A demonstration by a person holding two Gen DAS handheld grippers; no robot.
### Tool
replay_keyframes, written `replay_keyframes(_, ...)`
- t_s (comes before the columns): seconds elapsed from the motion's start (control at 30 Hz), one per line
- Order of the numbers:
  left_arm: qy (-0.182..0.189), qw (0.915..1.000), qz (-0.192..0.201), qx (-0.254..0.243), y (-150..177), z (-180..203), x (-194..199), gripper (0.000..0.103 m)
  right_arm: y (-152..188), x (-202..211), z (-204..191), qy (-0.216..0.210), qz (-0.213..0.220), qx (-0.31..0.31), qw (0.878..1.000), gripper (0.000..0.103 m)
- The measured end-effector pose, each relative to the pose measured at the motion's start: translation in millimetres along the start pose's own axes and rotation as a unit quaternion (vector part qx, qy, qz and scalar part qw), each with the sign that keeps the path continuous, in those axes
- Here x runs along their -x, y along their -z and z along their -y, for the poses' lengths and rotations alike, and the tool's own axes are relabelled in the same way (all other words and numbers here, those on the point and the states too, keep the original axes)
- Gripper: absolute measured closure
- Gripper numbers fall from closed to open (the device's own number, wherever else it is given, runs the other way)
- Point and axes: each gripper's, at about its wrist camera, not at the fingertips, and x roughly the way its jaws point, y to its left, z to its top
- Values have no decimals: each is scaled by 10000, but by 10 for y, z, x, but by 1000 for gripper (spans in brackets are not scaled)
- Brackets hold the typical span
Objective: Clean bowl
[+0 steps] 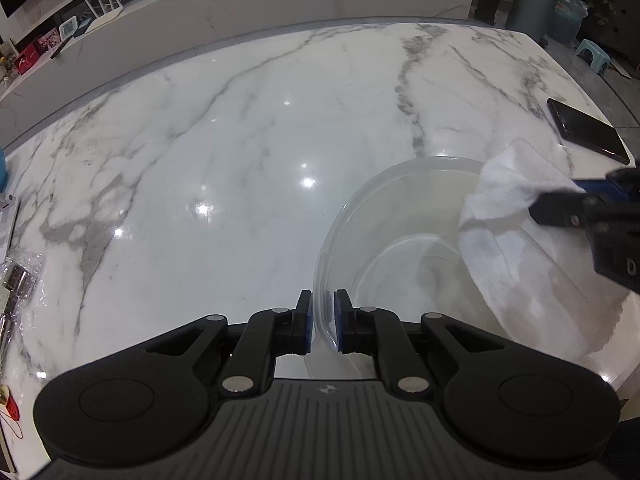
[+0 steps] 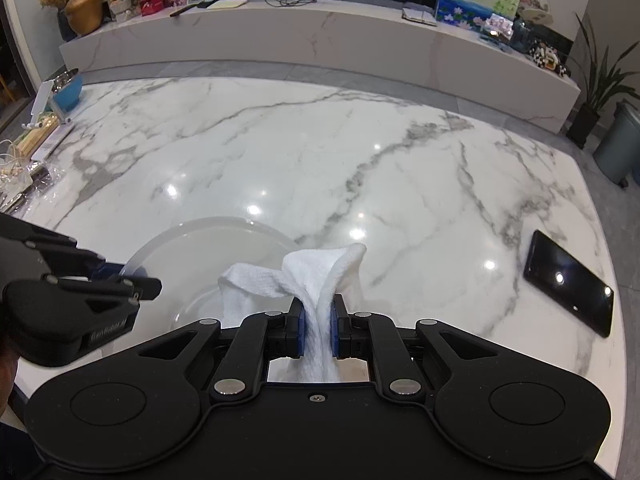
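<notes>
Facing right wrist only: golden vase (image 2: 83,11).

Clear, round plastic bowl (image 1: 400,240) upright on white grey-veined marble table (image 1: 240,140), near front edge, rim pinched at near left side. White terry cloth (image 1: 496,216), bunched and folded, hangs over bowl's right half, lower part draped inside; upper folds stand above rim.

White marble table (image 2: 280,152) with grey veins, clear see-through bowl (image 1: 360,208), white cloth (image 2: 320,272), black grippers with blue pads (image 1: 307,322), glossy black phone (image 2: 568,284), blue bowl (image 2: 68,92) at far corner, gold vase (image 2: 84,12), grey bin (image 1: 530,4)
</notes>
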Motion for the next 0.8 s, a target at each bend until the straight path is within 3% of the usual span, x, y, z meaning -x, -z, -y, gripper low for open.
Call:
replay_keyframes(0.63, -35, 10000, -1, 67, -20, 6, -10, 94, -82, -26, -16, -54, -29, 76, 10000, 93)
replay_keyframes(0.8, -13, 10000, -4, 88, -19, -4, -12, 94, 12, 171, 55, -39, 44, 47, 10000, 93)
